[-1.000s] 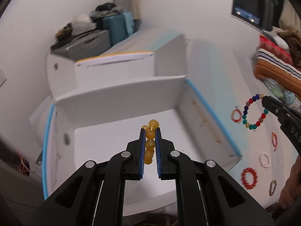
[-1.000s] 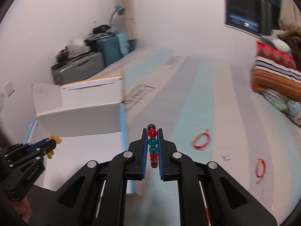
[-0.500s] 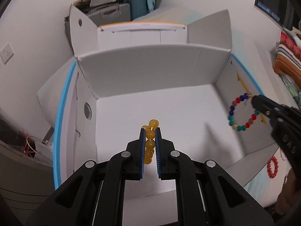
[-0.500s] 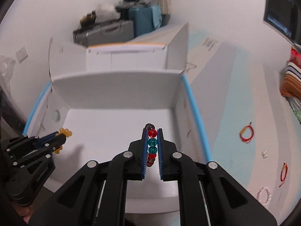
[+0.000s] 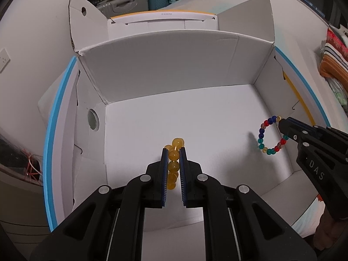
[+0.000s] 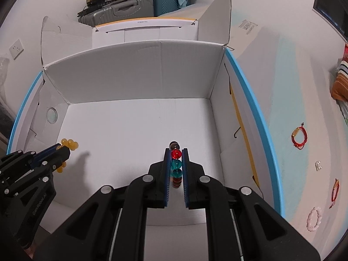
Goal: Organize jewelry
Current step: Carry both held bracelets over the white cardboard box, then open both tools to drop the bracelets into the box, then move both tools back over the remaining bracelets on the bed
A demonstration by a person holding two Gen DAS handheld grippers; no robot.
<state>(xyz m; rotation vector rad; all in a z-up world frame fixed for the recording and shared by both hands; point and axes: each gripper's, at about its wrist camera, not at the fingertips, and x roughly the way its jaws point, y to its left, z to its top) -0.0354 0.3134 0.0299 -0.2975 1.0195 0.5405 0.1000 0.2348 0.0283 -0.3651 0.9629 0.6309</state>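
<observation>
An open box (image 6: 139,82) sits on a bed (image 6: 282,87). Above its floor, the left hand-held gripper (image 5: 173,155) pinches a bead bracelet (image 5: 174,163) at the left; the right hand-held gripper (image 6: 176,154) pinches another bracelet (image 6: 176,165) to its right. More bracelets (image 6: 300,138) lie on the bed right of the box. Suitcases (image 6: 121,8) stand behind.

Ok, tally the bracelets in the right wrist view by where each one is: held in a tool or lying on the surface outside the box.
Held in a tool: 2, the amber bracelet in the left tool and the multicolour bracelet in the right tool.
Lying outside the white box: 3, the red cord bracelet, the thin red bracelet and the pink bead bracelet.
Total: 5
</observation>
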